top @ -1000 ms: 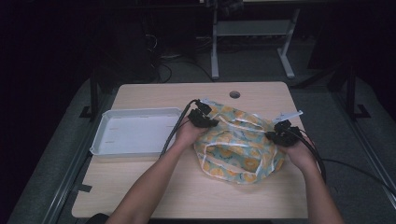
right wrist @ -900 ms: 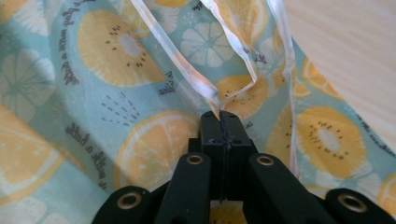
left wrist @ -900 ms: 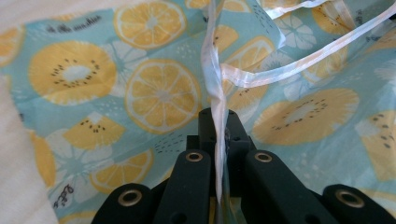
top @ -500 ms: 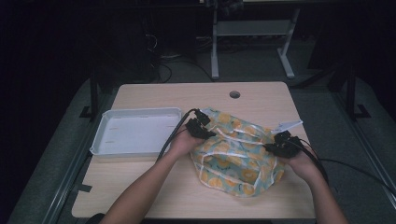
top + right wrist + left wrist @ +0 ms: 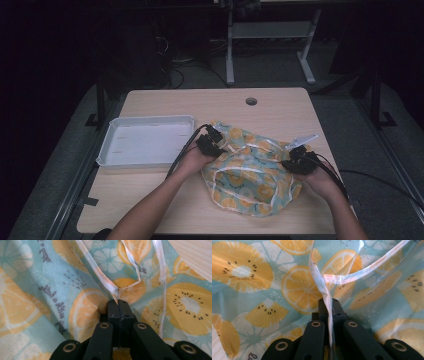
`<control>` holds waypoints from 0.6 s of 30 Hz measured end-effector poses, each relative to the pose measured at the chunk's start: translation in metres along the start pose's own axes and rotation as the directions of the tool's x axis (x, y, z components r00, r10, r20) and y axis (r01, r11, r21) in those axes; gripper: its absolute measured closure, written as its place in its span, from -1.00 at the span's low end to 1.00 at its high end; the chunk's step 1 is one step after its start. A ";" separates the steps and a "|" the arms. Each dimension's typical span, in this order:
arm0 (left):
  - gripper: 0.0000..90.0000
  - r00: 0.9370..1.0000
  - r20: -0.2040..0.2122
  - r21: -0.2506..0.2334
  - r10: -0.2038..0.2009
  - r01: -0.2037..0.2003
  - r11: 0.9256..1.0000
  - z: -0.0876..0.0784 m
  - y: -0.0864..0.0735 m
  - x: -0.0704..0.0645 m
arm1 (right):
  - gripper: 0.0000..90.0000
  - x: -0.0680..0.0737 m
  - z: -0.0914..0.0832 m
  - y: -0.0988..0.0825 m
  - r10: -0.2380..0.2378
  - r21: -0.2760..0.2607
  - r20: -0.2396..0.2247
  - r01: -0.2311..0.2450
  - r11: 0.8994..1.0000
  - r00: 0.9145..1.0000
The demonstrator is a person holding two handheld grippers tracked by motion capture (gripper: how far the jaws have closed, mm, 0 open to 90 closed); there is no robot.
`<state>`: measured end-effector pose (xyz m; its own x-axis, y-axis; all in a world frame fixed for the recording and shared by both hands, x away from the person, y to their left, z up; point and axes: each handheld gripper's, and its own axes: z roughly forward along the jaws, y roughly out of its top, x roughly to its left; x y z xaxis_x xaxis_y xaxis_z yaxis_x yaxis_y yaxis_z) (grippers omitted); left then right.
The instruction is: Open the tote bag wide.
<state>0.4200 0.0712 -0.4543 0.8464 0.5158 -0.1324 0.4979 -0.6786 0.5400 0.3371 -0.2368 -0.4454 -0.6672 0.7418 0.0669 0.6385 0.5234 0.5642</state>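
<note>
A light blue cloth printed with orange and kiwi slices lies crumpled on the right half of the wooden table. My left gripper holds its left edge, and my right gripper holds its right edge. Up close, the left gripper has its jaws shut on the cloth's white hem. The right gripper is likewise shut on a pinch of the white hem, with the fruit print spread beyond it.
A shallow white tray sits on the table to the left of the cloth, close to my left hand. A round cable hole is near the far edge. A small white tag lies by the right gripper. Table legs and cables stand beyond.
Both hands have drawn toward the near edge of the table, pulling the cloth with them. The cloth now lies lower and more bunched between the grippers.
</note>
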 end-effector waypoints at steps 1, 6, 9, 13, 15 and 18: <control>0.99 1.000 -0.005 0.004 0.000 0.000 1.000 0.000 0.001 0.000 | 0.99 -0.001 0.001 0.000 0.003 0.001 0.000 -0.003 1.000 1.000; 0.65 0.997 -0.010 -0.069 -0.075 0.074 0.995 -0.011 0.002 0.006 | 0.83 -0.003 -0.004 0.001 0.028 -0.022 0.004 -0.028 0.999 1.000; 0.34 0.995 -0.005 -0.125 -0.103 0.102 0.987 -0.025 0.005 0.011 | 0.63 -0.006 -0.012 0.002 0.058 -0.052 0.001 -0.058 0.997 0.998; 0.04 0.992 0.022 -0.194 -0.121 0.123 0.973 -0.046 0.011 0.015 | 0.40 -0.009 -0.024 0.007 0.075 -0.104 -0.005 -0.075 0.992 0.997; 0.04 0.991 0.028 -0.213 -0.129 0.132 0.968 -0.050 0.012 0.014 | 0.33 -0.008 -0.028 0.009 0.075 -0.116 -0.008 -0.075 0.990 0.997; 0.01 0.995 0.061 -0.246 -0.083 0.096 0.965 -0.067 0.014 0.010 | 0.25 -0.002 -0.042 0.018 0.045 -0.165 -0.002 -0.045 0.985 0.999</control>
<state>0.4228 0.1016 -0.3927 0.8122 0.5373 -0.2275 0.5149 -0.4767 0.7125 0.3339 -0.2467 -0.4012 -0.6382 0.7641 0.0938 0.5958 0.4131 0.6887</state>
